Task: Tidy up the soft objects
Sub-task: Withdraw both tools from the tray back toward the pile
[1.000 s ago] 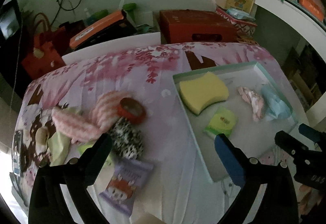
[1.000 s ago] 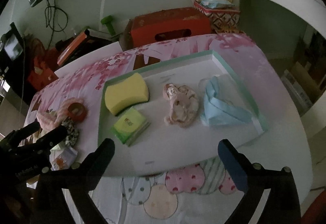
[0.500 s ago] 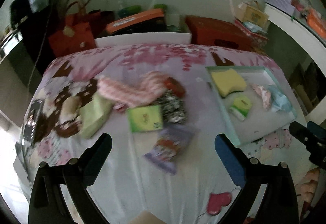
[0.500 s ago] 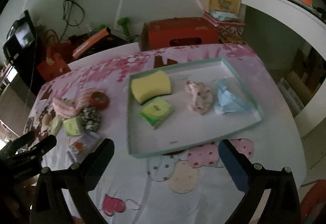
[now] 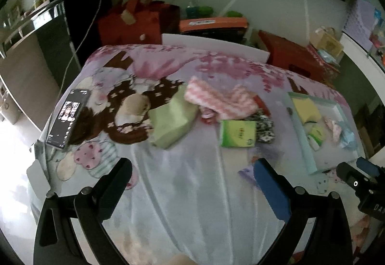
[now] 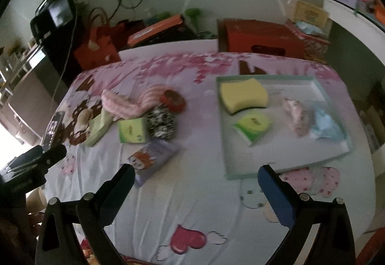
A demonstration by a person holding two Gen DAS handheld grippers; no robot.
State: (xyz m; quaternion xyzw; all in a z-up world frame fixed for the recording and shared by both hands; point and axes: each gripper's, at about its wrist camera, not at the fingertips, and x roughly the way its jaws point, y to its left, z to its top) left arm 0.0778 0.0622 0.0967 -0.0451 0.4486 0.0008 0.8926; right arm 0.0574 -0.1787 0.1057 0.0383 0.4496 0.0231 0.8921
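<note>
Where phone (image 5: 66, 118) lies (table edge), tools (image 6: 195, 177) spread

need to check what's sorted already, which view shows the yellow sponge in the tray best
The right wrist view: the yellow sponge lies large and unblocked in the tray's far-left corner. The left wrist view shows it small, blurred and distorted near the right edge.

Four soft things in the tray (image 6: 335, 156) (six outside it).
</note>
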